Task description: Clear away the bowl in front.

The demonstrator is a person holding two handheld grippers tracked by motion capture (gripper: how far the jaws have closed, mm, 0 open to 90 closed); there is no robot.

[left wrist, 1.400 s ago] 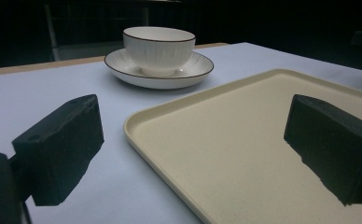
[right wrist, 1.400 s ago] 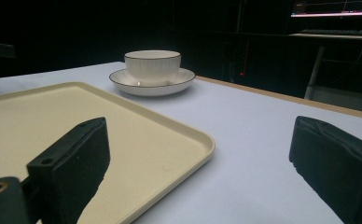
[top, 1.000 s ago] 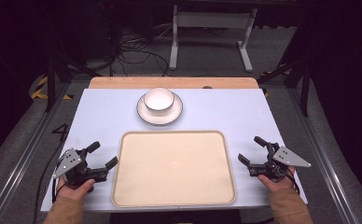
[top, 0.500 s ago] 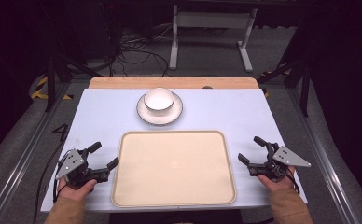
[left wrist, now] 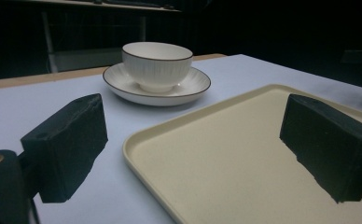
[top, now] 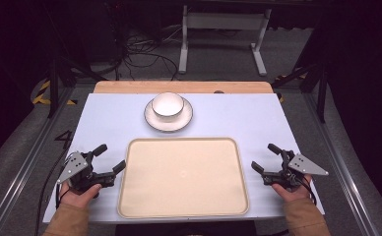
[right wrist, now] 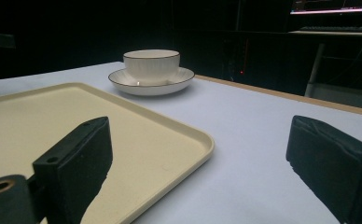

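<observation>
Nearest the person: two forearms come in at the bottom edge of the high view, each hand w/ a claw resting low on the tabletop (top: 105,118). Left claw (top: 109,160) sits just beside the tray's left rim, jaws spread wide, nothing between them. Right claw (top: 266,157) sits a bit apart from the tray's right rim, also spread and empty.

Between them: the tray (top: 184,178), cream, shallow, rounded corners, bare inside. In the left gripper view one jaw stands over the tray floor and the other over the tabletop, so the near-left rim lies btwn the jaws; whether anything touches the rim can't be told.

Handling, as a guess: tray looks like stiff, light plastic w/ a smooth, prob. slippery lip. Best hold is the raised rim at mid-length on both long sides, one claw each, so it stays level. A one-side grip would likely tip it.

Farther back: a white bowl (top: 168,104) w/ a thin dark rim line stands upright on a matching saucer (top: 152,119), well apart from both claws, near the far edge. Looks ceramic, so fragile and heavier; bowl may slide on the saucer.

Hard to tell: bowl's contents from the low views, the tray's underside, and the dark room beyond the tabletop.
</observation>
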